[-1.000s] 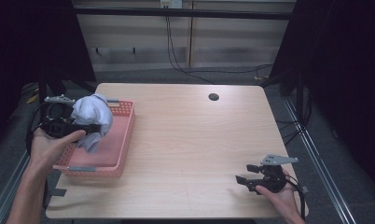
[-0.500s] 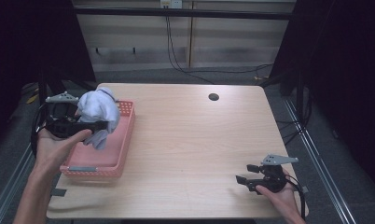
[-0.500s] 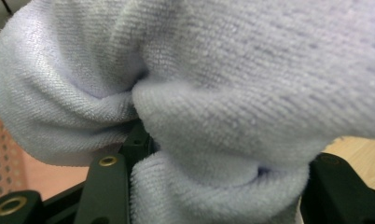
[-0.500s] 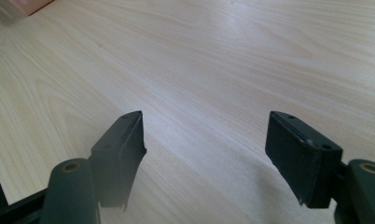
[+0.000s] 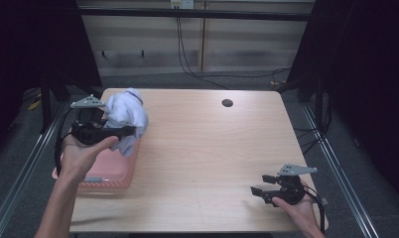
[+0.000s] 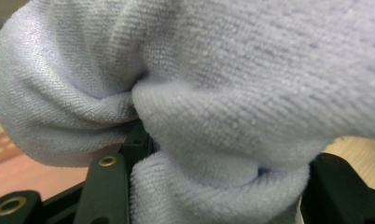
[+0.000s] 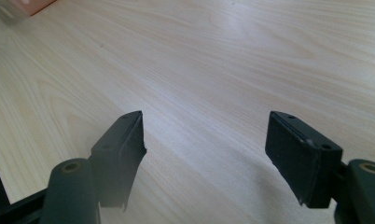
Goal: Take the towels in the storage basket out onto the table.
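- The left gripper (image 5: pixel 122 132) pinches a bunched pale lavender terry towel (image 5: pixel 125 116); in the left gripper view the cloth (image 6: pixel 213 93) bulges between the two black jaws, which press into it on both sides.
- The towel hangs in the air over the far end of a pink plastic basket (image 5: pixel 110 168), a loose corner drooping toward the basket's rim.
- The left hand (image 5: pixel 83 153) grips the tool from below, with the grey three-cornered plate (image 5: pixel 87 102) on top.
- The right gripper (image 5: pixel 257 184) sits low at the near right corner of the wooden table (image 5: pixel 197 148), its jaws spread wide with nothing between them; the right gripper view shows bare wood grain (image 7: pixel 204 84) in the gap.
- The right hand (image 5: pixel 294 203) rests at the table's edge, well apart from the basket and towel.
- The basket lies along the left edge of the table.
- A small dark round hole (image 5: pixel 227 103) sits near the table's far side.
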`<state>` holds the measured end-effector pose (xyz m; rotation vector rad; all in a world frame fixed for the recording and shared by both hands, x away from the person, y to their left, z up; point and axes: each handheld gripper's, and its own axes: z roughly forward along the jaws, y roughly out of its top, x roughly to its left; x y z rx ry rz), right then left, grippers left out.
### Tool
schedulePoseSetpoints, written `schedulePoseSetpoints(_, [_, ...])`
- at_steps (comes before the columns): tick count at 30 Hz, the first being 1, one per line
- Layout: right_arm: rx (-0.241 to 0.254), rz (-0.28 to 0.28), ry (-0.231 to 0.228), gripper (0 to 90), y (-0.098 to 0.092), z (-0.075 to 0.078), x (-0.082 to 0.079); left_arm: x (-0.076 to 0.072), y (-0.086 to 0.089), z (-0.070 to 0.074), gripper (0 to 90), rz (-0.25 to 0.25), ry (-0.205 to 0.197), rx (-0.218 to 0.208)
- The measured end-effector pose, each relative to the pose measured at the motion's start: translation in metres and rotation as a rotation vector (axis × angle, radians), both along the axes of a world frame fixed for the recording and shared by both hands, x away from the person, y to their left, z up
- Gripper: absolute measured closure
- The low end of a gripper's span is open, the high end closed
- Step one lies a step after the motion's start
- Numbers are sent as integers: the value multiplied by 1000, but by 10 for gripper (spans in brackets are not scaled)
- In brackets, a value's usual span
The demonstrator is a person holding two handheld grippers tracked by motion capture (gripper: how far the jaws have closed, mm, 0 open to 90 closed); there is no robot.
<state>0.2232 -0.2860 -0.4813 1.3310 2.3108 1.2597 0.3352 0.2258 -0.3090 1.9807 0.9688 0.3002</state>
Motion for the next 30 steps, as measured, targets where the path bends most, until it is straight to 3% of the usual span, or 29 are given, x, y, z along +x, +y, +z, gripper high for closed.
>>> schedulePoseSetpoints(6, [4, -2, 2, 277, -1, 0, 0, 7, -25, 2, 458, -45, 2, 4])
schedulePoseSetpoints(16, [6, -2, -3, 277, -3, 1, 0, 10, -63, -11, 458, -109, 20, -3])
schedulePoseSetpoints(22, [4, -1, 0, 277, -3, 0, 0, 6, -91, -32, 458, -163, 41, -20])
schedulePoseSetpoints(23, [5, 2, -1, 277, -3, 0, 0, 5, -102, -39, 458, -182, 43, -8])
schedulePoseSetpoints(24, [5, 2, -1, 277, -3, 0, 0, 5, -102, -39, 457, -182, 43, -8])
schedulePoseSetpoints(26, [10, 0, -1, 277, -3, 1, 0, 6, -112, -47, 458, -214, 69, -25])
schedulePoseSetpoints(27, [10, -1, -2, 277, -4, 1, 0, 5, -121, -53, 457, -217, 68, 3])
schedulePoseSetpoints(30, [9, -2, -3, 277, -4, 1, 0, 4, -131, -60, 457, -233, 68, 29])
